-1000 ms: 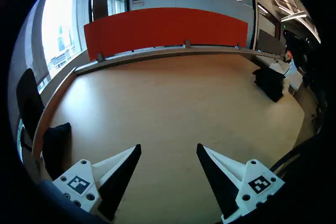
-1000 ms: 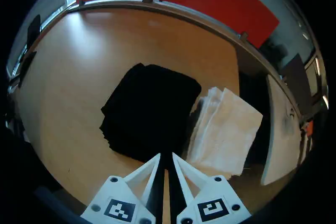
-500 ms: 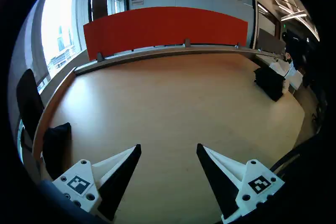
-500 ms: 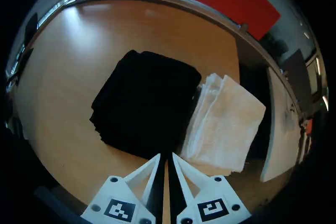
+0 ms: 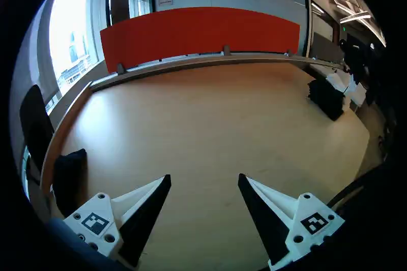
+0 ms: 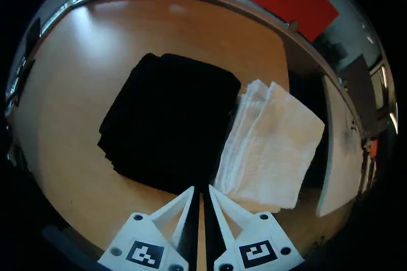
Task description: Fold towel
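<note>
Stretching across both views is a broad, light wooden table point(image 5: 213, 113) with a long red divider panel point(image 5: 203, 32) standing upright along its far edge. In the right gripper view, a thick stack of folded black towels point(image 6: 168, 123) lies flat on the wood on the near side of the red divider panel, well apart from it. A smaller stack of folded white terry towels point(image 6: 269, 154) lies just beside the black stack, touching it on the side toward the panel's right end, and its outer corner reaches past the table edge. In the left gripper view, the black stack shows as a small dark block far off near the panel's right end, with bits of white cloth just beyond it. The left gripper point(image 5: 204, 176) hovers over bare wood, well short of the panel and facing it, with its two dark-tipped white fingers spread wide apart and nothing between them. The right gripper point(image 6: 201, 188) points toward the panel from the towels' near side. Its fingers are drawn almost together, with only a thin slit between them, and grip nothing; their tips sit at the near edge of the black stack, by the seam where the two stacks meet.
</note>
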Action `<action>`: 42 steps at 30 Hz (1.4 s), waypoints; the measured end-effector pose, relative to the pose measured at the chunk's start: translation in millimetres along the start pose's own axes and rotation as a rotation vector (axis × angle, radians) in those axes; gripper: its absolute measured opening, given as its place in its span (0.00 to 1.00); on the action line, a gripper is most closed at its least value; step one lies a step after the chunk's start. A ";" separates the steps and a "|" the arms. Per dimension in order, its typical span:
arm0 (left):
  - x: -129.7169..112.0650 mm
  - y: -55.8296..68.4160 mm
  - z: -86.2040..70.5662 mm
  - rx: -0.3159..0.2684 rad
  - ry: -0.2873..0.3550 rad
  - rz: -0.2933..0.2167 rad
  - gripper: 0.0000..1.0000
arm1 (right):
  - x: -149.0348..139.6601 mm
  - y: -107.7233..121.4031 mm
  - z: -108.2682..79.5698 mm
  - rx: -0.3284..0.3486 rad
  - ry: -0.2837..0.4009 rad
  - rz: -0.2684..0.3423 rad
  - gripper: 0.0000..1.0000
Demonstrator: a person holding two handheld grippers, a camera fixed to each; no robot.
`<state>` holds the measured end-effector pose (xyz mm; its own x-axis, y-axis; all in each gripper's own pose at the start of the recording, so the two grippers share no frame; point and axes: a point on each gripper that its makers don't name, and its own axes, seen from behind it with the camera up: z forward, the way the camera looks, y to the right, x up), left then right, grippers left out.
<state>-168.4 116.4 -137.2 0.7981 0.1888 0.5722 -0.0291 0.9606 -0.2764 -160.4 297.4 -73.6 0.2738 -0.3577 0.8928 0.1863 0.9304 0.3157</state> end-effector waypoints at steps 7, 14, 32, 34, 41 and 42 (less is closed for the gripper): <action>0.9 0.0 -0.2 0.001 -0.001 0.002 0.98 | -0.4 0.2 3.3 -0.001 -0.004 0.005 0.05; 1.5 1.2 1.3 -0.001 -0.001 0.002 0.98 | -0.5 -1.0 4.7 -0.004 -0.003 0.002 0.06; 2.2 -2.9 1.7 0.002 0.002 0.002 0.98 | 2.8 -10.0 2.7 0.002 0.028 -0.015 0.58; 1.8 -3.3 1.8 0.002 0.002 0.001 0.98 | 3.7 -12.0 2.2 0.006 0.033 -0.019 0.66; 1.2 -4.2 1.0 0.001 0.003 0.000 0.98 | 6.4 -19.1 -0.4 0.015 0.050 -0.022 0.83; 1.1 -4.5 0.8 0.001 0.003 -0.001 0.98 | 6.7 -19.7 -1.0 0.015 0.052 -0.023 0.83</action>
<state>-167.9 112.5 -134.7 0.8002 0.1876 0.5697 -0.0295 0.9610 -0.2750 -161.4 276.6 -74.2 0.3187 -0.3821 0.8674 0.1795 0.9229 0.3406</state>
